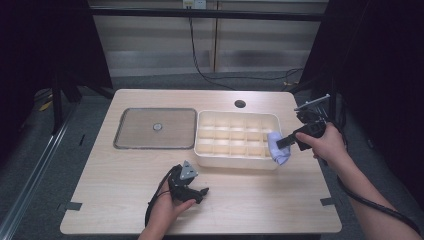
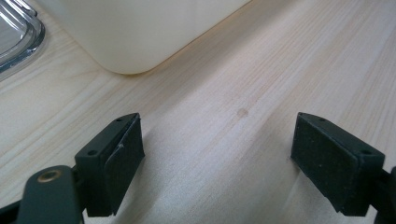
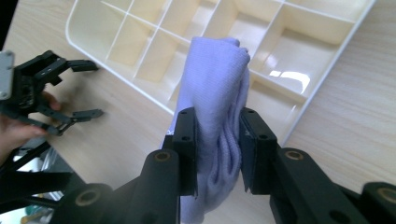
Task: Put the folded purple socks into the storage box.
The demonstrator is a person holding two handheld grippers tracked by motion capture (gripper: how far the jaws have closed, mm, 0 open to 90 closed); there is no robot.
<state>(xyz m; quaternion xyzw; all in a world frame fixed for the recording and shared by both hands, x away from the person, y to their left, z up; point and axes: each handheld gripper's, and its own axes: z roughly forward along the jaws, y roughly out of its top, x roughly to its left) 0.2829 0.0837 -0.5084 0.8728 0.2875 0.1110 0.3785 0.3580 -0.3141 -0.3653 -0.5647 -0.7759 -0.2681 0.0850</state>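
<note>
Right gripper [image 1: 286, 141] is held over the right end of the divided tray [image 1: 235, 159], jaws pinching a bunched lilac cloth [image 1: 278, 146] between the pads. The right hand [image 1: 327, 141] grips the body from the right side of the table [image 1: 125, 195], forearm running in from the bottom right corner, wrist angled so the gripper points left, toward the tray. In the high view the cloth hangs at the tray's near right corner, partly over the rim and partly over the last compartment; can't tell if it touches the tray. In the right gripper view the cloth [image 3: 217, 98] stands up between the two black jaws, folds squeezed at the pads, top end reaching over the tray [image 3: 327, 60] and bottom end hanging below the jaws. Left gripper [image 1: 199, 191] sits low on the near middle of the table, just in front of the tray's front wall, apart from it. The left hand [image 1: 167, 207] wraps it from below, forearm coming up from the bottom edge, jaws pointing right and a little away from the person. In the left gripper view the jaws are spread wide with nothing between them, bare table wood [image 2: 224, 140] under them, and the tray's rounded corner [image 2: 130, 37] ahead. A flat clear lid [image 1: 156, 128] lies left of the tray, just beside it, small knob in its middle.
</note>
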